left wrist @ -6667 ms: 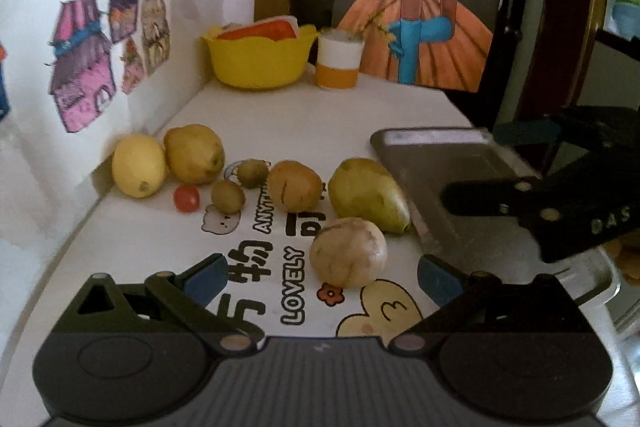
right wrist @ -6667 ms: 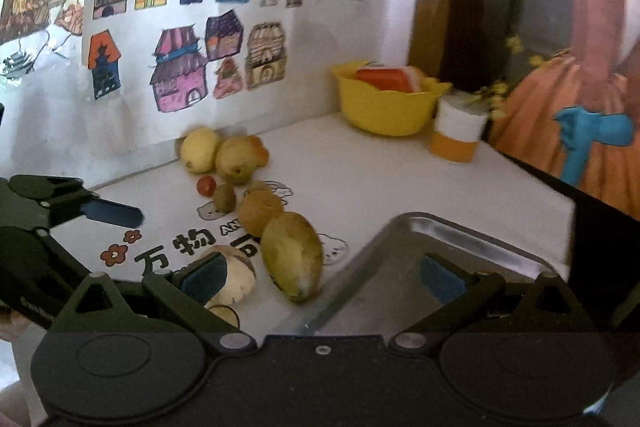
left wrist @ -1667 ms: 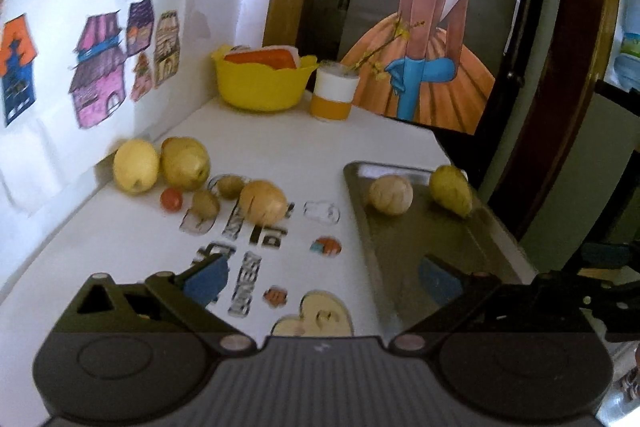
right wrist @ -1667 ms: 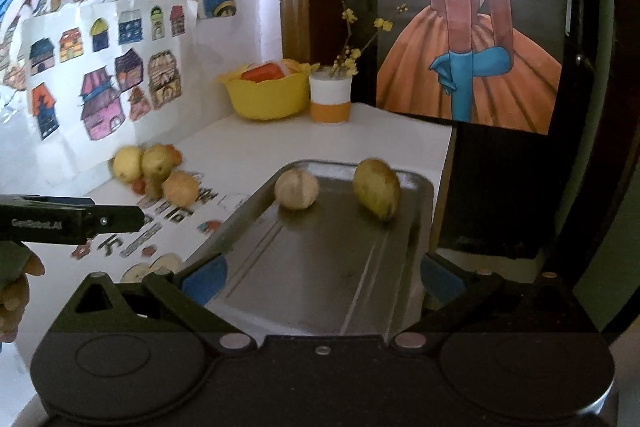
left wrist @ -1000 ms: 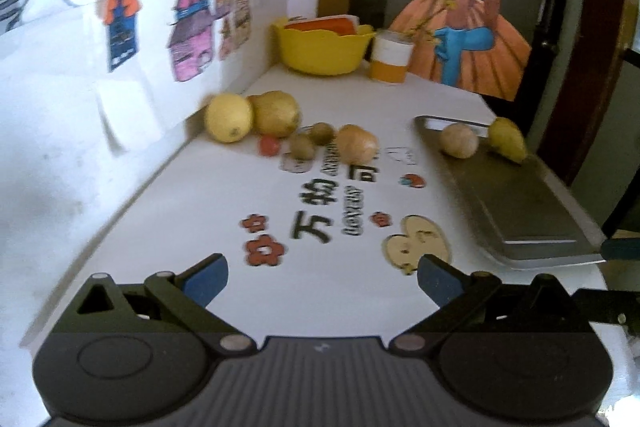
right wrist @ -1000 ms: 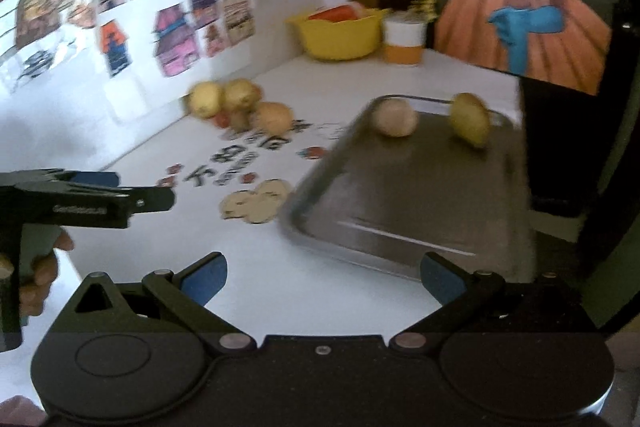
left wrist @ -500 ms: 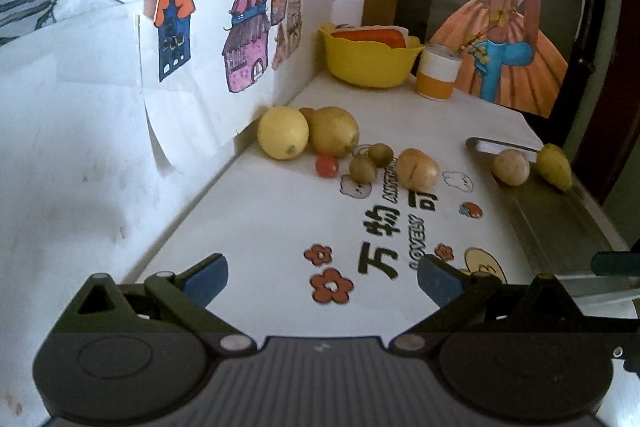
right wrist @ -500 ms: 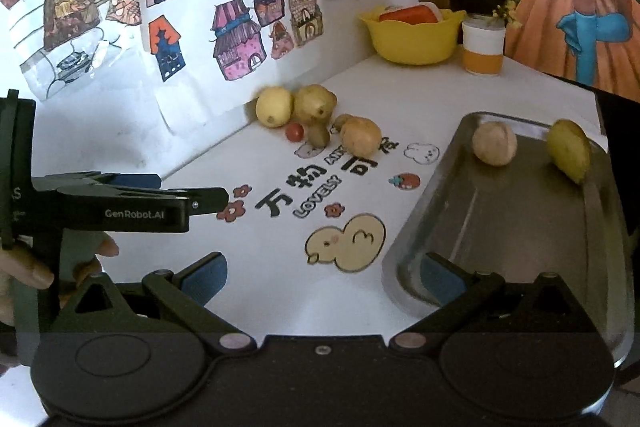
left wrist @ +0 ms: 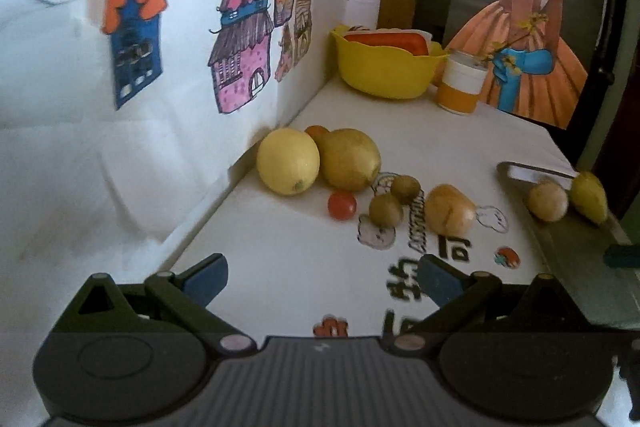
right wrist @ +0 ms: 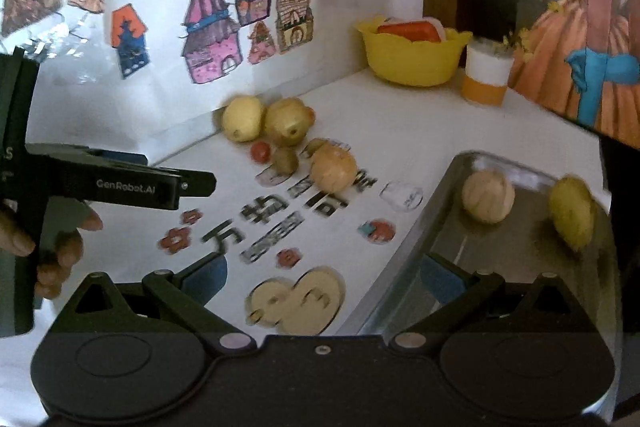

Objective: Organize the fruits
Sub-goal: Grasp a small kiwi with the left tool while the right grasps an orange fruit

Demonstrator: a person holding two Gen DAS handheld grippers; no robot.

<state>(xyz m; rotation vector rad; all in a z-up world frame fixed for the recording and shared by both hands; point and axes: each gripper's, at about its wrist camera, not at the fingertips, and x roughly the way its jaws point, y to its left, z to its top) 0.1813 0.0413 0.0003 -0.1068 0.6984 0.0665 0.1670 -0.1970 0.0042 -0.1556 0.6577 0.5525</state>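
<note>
Both grippers, left (left wrist: pixel 320 277) and right (right wrist: pixel 322 277), have fingers apart, holding nothing; two fruits lie in the tray (right wrist: pixel 448 247).

On the table (left wrist: pixel 420 131) lie one lemon (left wrist: pixel 288 167), one large yellow-brown fruit (left wrist: pixel 349 159), one cherry tomato (left wrist: pixel 342 205), two kiwis (left wrist: pixel 386 209) (left wrist: pixel 405 187) and one tan fruit (left wrist: pixel 450 209). The tray (right wrist: pixel 516 267) holds two: one round fruit (right wrist: pixel 488 196), one pear (right wrist: pixel 571 213). One yellow bowl (left wrist: pixel 386 67) and one cup (left wrist: pixel 460 87) stand behind.
</note>
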